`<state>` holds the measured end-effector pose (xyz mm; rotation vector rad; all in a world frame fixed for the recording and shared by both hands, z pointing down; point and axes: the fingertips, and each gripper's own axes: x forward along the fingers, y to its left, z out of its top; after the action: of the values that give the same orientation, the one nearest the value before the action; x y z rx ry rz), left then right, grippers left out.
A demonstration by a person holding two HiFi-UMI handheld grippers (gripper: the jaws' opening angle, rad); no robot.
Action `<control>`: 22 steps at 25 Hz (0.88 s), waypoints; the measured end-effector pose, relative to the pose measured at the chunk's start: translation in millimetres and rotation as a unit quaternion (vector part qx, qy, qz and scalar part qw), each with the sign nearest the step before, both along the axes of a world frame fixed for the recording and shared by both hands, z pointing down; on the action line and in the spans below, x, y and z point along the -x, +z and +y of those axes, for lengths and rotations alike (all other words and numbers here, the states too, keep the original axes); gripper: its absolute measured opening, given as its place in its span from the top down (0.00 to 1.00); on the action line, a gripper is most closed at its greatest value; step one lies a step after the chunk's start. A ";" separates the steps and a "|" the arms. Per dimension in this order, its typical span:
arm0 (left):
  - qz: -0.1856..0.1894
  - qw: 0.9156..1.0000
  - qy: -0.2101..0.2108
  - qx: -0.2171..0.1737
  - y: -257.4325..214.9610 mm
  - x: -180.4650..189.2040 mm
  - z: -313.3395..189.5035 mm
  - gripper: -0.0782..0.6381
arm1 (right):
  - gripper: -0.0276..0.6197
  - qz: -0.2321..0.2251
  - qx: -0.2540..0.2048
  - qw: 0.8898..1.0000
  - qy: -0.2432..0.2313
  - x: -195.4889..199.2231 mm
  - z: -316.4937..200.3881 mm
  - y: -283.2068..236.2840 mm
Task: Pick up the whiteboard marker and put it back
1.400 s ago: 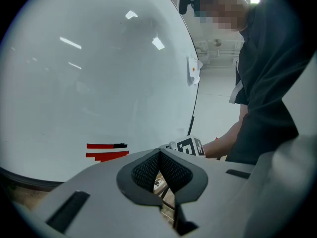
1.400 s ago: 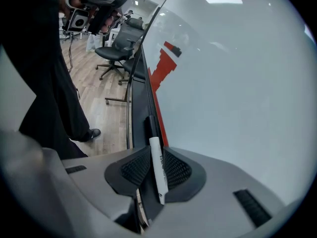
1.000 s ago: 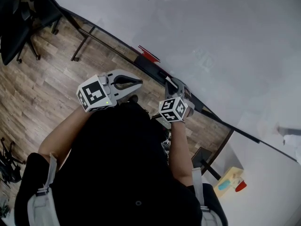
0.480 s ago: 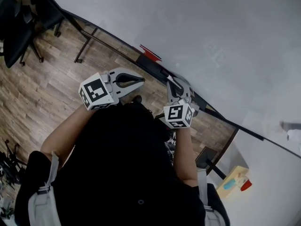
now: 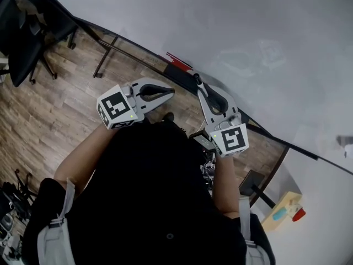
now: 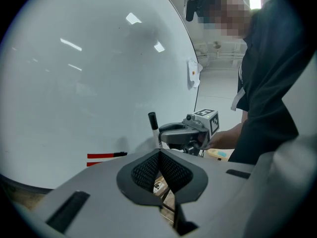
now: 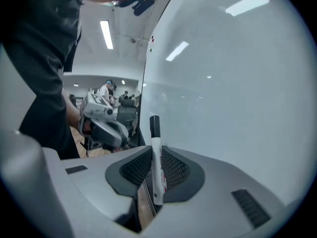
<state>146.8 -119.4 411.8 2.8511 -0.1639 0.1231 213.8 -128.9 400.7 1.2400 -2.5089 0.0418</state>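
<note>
Since a second ago the right gripper (image 5: 198, 85) has swung up and rolled over, its marker cube now turned towards the person's chest and its jaws lifted off the dark ledge (image 5: 177, 75) at the foot of the whiteboard (image 5: 259, 26). It is clamped on the whiteboard marker (image 7: 157, 175), pads biting the barrel about halfway along, cap end sticking out past the tips. The left gripper (image 6: 160, 155) hangs level beside it with its jaws pressed together on nothing. The marker looks light and rigid, a smooth plastic tube that I'd expect to slip or pivot if pinched near one end, so the mid-barrel hold it has now seems the sensible one. A gentle squeeze ought to be enough, since the ribbed pads give it some bite. It has a white body with some dark print down the side and a black cap. From the right gripper view the cap looks close to the board, though I can't say whether it touches. Further along the ledge lie a couple of red markers (image 5: 175, 62). Beyond are the wood floor (image 5: 49, 109) and a black chair (image 5: 27, 35).
</note>
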 end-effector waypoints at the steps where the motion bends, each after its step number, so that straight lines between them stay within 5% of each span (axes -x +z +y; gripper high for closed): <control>1: 0.000 1.000 0.000 0.000 -0.4 -0.1 0.1 0.88 | 0.85 -0.012 0.000 1.000 -0.008 0.0 1.8 -4.8; 10: 0.004 1.000 -0.006 -0.003 -5.4 2.6 -0.8 0.88 | 0.85 -0.148 0.018 0.985 -0.086 21.9 14.0 -24.4; 16: 0.025 0.999 -0.024 -0.016 -20.1 2.7 -0.7 0.88 | 0.85 -0.236 0.034 0.964 -0.121 20.6 25.3 -24.5; 22: 0.049 0.998 -0.032 -0.013 -32.5 3.4 -1.0 0.88 | 0.85 -0.255 0.035 0.955 -0.147 22.1 31.3 -22.2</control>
<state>143.4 -120.3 379.3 2.8671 -0.2366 -0.0324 191.7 -97.6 378.5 0.8985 -3.0742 0.4248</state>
